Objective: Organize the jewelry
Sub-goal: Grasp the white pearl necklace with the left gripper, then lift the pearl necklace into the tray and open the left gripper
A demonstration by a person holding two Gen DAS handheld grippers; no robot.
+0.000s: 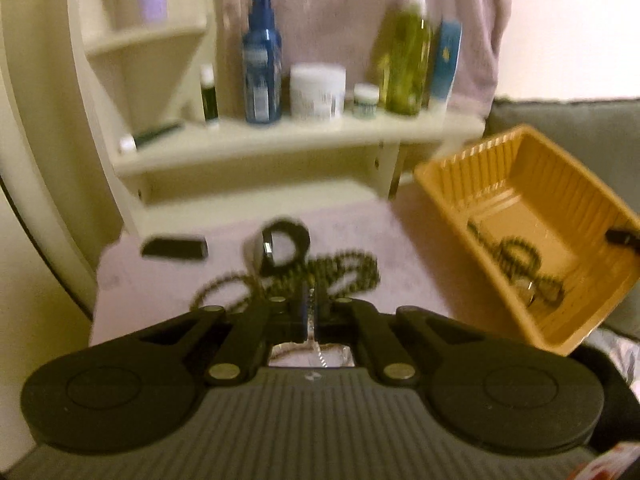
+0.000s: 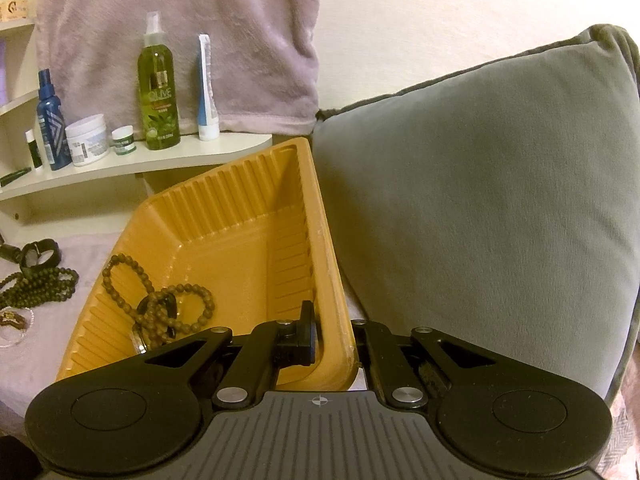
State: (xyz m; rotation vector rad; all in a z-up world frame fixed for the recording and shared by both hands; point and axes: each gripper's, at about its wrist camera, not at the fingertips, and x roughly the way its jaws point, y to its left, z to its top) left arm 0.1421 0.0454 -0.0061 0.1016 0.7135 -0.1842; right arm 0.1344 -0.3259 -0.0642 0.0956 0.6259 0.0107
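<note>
An orange ribbed tray (image 2: pixel 224 216) sits tilted on the pink cloth, with bead bracelets (image 2: pixel 160 300) inside; it also shows in the left wrist view (image 1: pixel 532 184). My right gripper (image 2: pixel 332 332) is shut on the tray's right rim. My left gripper (image 1: pixel 310 312) is shut on a thin silver chain (image 1: pixel 320 354) that hangs below the fingers. Ahead of it on the cloth lie a dark bead necklace (image 1: pixel 320 276) and a black watch (image 1: pixel 284 244). The left wrist view is blurred.
A cream shelf (image 1: pixel 280 140) behind holds bottles and jars. A grey cushion (image 2: pixel 480 200) leans right of the tray. A small black bar (image 1: pixel 174 248) lies on the cloth at the left. A clear dish with a trinket (image 2: pixel 14 324) sits at the left.
</note>
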